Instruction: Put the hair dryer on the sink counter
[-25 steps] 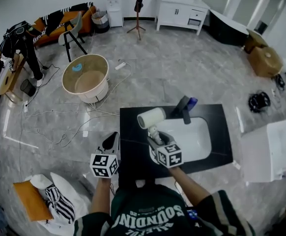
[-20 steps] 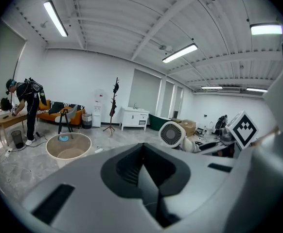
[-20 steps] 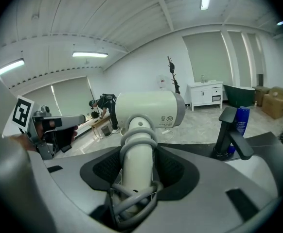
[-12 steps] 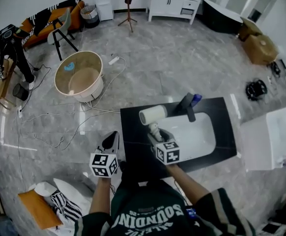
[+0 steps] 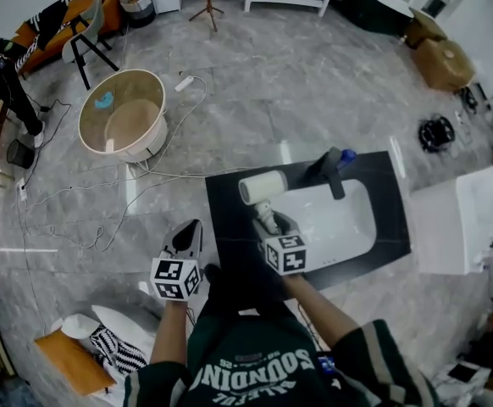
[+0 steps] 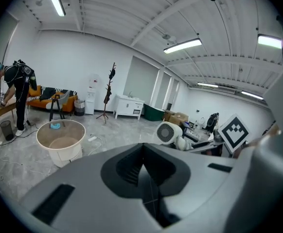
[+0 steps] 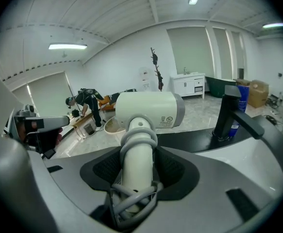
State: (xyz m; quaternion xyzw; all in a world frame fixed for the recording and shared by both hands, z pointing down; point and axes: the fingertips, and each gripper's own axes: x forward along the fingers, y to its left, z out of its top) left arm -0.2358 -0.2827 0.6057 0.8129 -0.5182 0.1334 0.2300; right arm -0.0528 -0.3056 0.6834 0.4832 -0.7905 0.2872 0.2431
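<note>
the black table [image 5: 225,227] carries a white basin [image 5: 335,227] sunk into its right part. the white hair dryer [image 5: 262,186] is up over the table's left part, just beside the basin, barrel level and handle pointing down. the right hand-held gripper [image 5: 268,220] is clamped on that handle, which has the cord coiled round it. the left hand-held gripper [image 5: 190,234] hangs off the table's left edge, jaws pressed together on nothing. a dark faucet [image 5: 332,170] stands at the basin's far rim.

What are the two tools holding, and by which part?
The right tool grips the cream-white plastic hair dryer by its cord-wrapped handle. The left tool is shut on nothing.
</note>
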